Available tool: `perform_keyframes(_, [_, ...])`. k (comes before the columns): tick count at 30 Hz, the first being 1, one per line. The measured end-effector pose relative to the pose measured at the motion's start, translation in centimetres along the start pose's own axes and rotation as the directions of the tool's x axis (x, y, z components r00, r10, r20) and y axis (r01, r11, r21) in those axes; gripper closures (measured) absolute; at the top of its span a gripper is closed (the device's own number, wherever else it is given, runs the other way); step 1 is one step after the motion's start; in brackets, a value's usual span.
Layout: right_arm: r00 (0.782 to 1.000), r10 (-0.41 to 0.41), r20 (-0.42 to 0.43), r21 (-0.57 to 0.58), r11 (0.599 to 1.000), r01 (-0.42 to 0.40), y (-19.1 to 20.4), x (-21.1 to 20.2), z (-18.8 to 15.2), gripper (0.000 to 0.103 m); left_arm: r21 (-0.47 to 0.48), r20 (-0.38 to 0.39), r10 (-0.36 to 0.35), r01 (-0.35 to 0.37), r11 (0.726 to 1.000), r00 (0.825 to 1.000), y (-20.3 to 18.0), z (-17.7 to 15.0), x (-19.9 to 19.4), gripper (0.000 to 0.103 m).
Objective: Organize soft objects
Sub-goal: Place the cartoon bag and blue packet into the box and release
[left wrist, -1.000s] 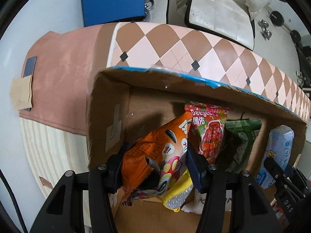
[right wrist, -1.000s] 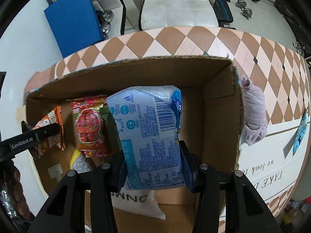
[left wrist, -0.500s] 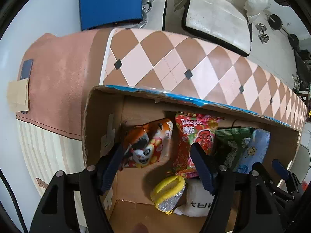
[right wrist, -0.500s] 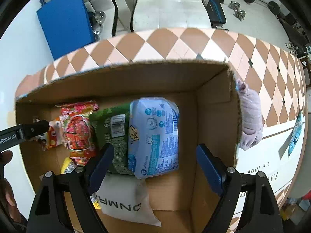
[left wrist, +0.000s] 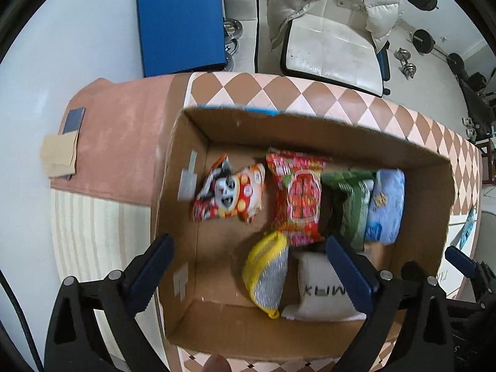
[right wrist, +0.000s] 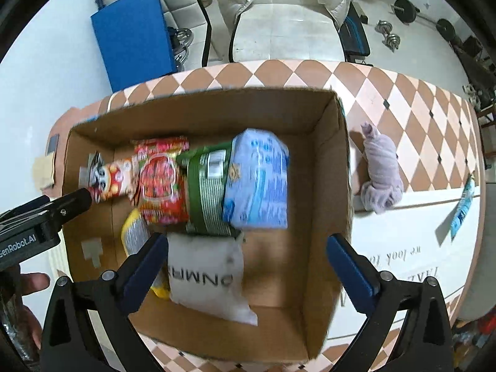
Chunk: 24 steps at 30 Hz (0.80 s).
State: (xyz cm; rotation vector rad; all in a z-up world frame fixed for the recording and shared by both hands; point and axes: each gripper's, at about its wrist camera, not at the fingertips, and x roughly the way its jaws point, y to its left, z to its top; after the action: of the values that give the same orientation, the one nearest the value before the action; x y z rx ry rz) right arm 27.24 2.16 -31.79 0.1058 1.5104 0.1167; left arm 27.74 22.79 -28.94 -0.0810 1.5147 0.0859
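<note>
In the left wrist view my left gripper hangs with its jaws wide apart and empty above the brown cardboard box, and the orange cartoon snack bag lies at about 11 o'clock from it, beside the red snack bag. In the right wrist view my right gripper is also spread and holds nothing, with the pale blue tissue pack at 12 o'clock. I judge the next thing is the lilac rolled cloth outside the box at 2 o'clock, its long axis pointing away from me, nearer to the right gripper.

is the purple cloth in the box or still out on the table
Out. The purple cloth lies bunched on the checkered table, just outside the right wall of the cardboard box.
</note>
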Motion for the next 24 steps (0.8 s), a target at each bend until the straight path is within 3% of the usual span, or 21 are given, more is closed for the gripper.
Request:
perform_keyframes(13, [0.996,-0.022,0.085,-0.068,0.997,0.027,-0.2,-3.4,-7.6,0.0,-0.041,0.083,0.003,0.001,0.999,0.997,-0.8,-9.1,-3.1,0.0])
perform_keyframes(18, [0.995,0.006,0.098,-0.09,0.996,0.003,-0.2,-4.7,-10.2,0.0,-0.049,0.118,0.012,-0.006,0.999,0.993,-1.5,-11.4,-4.8,0.0])
perform_keyframes(24, [0.991,0.088,0.099,-0.067,0.994,-0.082,-2.0,-6.3,-11.2,0.0,-0.009,0.142,-0.015,0.016,1.0,0.99,-4.5,-12.2,-7.2,0.0])
